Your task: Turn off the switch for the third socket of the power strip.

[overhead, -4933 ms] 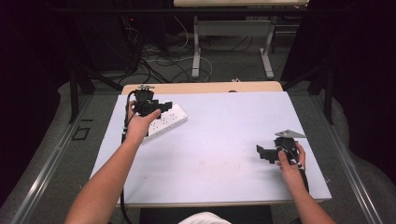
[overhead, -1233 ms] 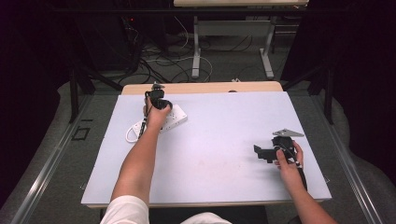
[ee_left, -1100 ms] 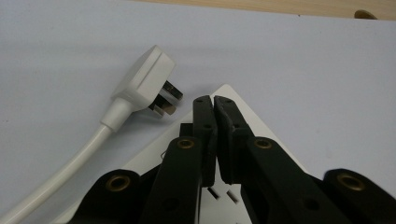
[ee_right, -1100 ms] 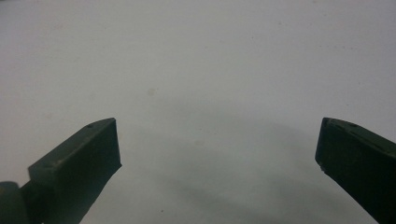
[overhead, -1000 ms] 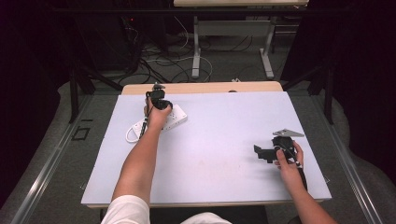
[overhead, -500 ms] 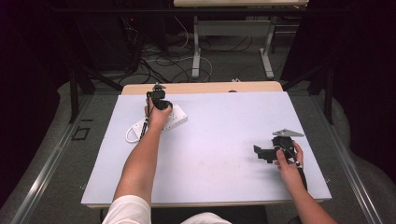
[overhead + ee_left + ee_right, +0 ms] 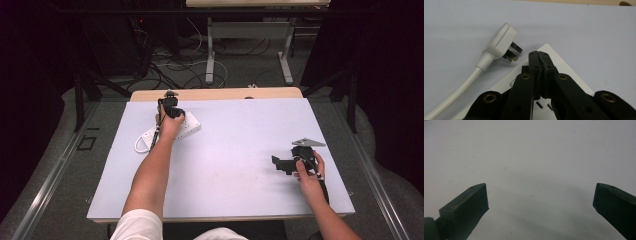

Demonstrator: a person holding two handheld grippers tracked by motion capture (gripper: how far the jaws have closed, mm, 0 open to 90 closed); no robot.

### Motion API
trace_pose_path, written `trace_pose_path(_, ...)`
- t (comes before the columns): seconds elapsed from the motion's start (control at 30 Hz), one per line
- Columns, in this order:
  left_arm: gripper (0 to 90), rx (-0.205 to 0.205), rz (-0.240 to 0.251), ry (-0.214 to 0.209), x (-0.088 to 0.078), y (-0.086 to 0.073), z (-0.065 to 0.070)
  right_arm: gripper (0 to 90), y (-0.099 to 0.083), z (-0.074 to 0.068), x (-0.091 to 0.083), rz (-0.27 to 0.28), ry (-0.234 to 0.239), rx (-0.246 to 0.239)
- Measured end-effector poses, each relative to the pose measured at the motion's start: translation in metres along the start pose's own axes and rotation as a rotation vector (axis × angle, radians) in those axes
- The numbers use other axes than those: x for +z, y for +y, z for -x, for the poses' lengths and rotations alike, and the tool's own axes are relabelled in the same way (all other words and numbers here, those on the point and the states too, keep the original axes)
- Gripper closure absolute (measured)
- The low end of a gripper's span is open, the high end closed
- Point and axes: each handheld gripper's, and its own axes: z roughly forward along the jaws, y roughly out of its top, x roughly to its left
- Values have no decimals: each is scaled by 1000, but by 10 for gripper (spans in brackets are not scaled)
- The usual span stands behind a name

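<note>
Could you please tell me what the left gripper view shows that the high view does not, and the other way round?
The left gripper view alone makes out the white plug's metal prongs, the socket slots in the power strip, and the left gripper's jaws pressed together over the strip.

The high view alone takes in the right gripper, both forearms and the floor cables beyond the table.

Both show the strip, its white cord and the pale tabletop.
</note>
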Motion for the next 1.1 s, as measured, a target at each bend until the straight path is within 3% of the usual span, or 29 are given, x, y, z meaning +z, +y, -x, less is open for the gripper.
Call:
trace_pose_path(0.47, 867, -6, -12, 5, -2, 1, 0, 0, 0, -1, 0, -1, -4, 1)
trace_pose_path(1.1, 725, 42, -2, 10, -13, 2, 6, 0, 1, -3, 0, -2, 3, -4)
